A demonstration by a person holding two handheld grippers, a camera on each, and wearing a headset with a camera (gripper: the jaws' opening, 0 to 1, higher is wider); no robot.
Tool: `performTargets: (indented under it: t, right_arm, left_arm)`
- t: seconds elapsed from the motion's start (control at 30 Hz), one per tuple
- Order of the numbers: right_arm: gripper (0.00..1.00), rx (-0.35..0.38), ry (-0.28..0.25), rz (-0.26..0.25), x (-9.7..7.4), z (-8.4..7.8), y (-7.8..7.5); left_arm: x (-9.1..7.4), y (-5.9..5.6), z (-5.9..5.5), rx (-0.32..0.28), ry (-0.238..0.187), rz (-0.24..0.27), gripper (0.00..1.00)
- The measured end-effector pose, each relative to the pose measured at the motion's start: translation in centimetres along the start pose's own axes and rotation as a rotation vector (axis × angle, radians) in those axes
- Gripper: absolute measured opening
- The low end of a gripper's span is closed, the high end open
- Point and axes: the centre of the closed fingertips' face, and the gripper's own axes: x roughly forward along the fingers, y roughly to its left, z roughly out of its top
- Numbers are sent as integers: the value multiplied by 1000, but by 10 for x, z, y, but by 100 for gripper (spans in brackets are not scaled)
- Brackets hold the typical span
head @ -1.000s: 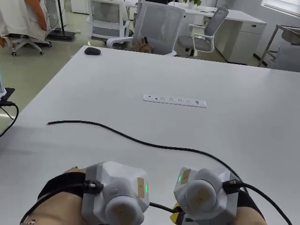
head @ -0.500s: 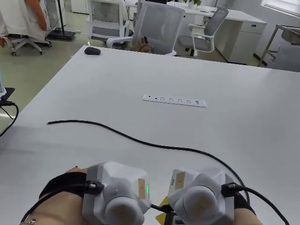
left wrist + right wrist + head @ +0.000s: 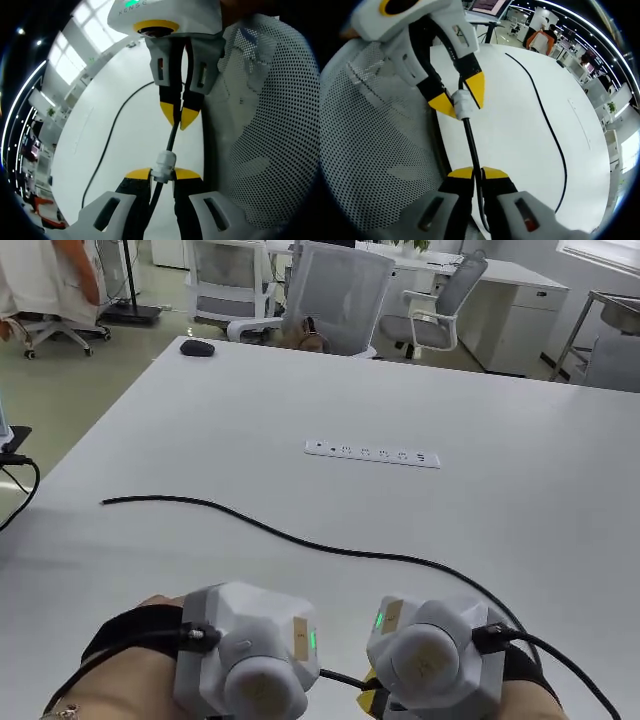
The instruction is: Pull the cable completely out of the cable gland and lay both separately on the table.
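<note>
Right gripper [image 3: 476, 174], at the wide white table [image 3: 500, 390] edge, pinches the long thin black cable [image 3: 471, 140]. Left gripper [image 3: 162, 175] clamps the small white plastic cable gland [image 3: 164, 165] threaded on it. Risk, I judge: an off-axis pull slips the gland from the tips.

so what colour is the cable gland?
The cable gland is white, on the black cable; best in the left gripper view.
</note>
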Motion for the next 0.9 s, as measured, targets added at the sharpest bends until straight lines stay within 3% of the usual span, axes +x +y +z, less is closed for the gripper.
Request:
performTargets:
  t: [0.3,0.37,0.43,0.57,0.67,0.77,0.9]
  right_arm:
    - [4,-3,3,1,-1,0,1]
    - [9,-8,-8,-2,-2,2,1]
    - [18,0,-42,14,-2,10,4]
    - [20,-51,-140,48,-5,32,15]
    - [18,-69,-158,56,-7,38,19]
    - [5,-87,-160,58,-7,38,18]
    - [3,-81,-166,62,-8,39,18]
  left_arm:
    - [-1,-1,0,0,8,1,18]
    - [-1,-1,-1,-4,10,0,18]
    - [-1,-1,0,-6,6,-2,18]
    - [-1,-4,2,-2,1,-10,18]
    - [-1,-4,4,2,-7,-10,18]
    - [0,-7,9,4,-31,-26,18]
    - [1,-7,9,6,-34,-28,18]
